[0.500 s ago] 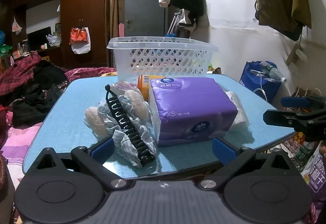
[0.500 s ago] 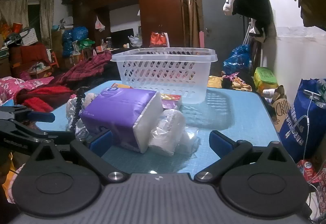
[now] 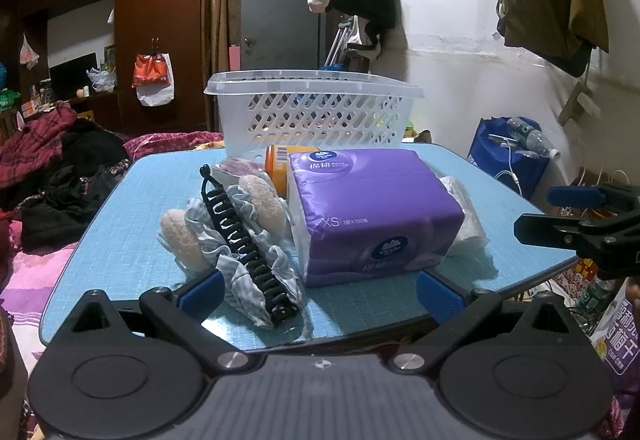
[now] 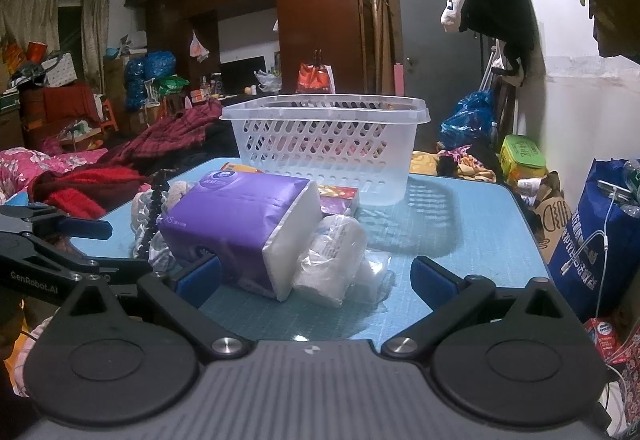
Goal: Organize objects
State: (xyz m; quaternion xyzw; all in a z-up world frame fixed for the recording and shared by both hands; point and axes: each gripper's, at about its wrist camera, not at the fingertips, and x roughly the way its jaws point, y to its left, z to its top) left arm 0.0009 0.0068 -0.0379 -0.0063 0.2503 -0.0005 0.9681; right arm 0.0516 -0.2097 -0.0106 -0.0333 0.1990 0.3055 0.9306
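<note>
Both grippers hang level at the near edge of the blue table (image 3: 120, 208), pointing across it toward the basket. The left gripper (image 3: 320, 290) has its blue-padded fingers (image 3: 200, 288) spread wide with nothing between them; the near end of the hair things sits just ahead of the left pad. The right gripper (image 4: 318, 278) is likewise spread and empty, its left pad close to the near corner of the tissue pack, though whether it touches is hard to tell from this angle. Each gripper shows at the edge of the other's view, apart from the pile.

The objects sit bunched in the middle of the table. A purple soft pack of tissues (image 3: 372, 216), marked XS, lies on its side, its white end facing the right wrist camera. On its left lies a ruffled pale blue scrunchie (image 3: 244, 260) with a long black banana hair clip (image 3: 244, 244) laid across it, and two fuzzy beige pieces (image 3: 262, 196) poke out on either side of the clip. Behind the pack stands an orange container (image 3: 276, 172) with a barcode. On the pack's right, touching it, lies a clear plastic bag of white rolls (image 4: 336, 252). A flat colourful packet (image 4: 340, 198) lies behind these.

The white slotted plastic basket (image 3: 316, 112) stands upright at the far side of the table, just behind the pile
</note>
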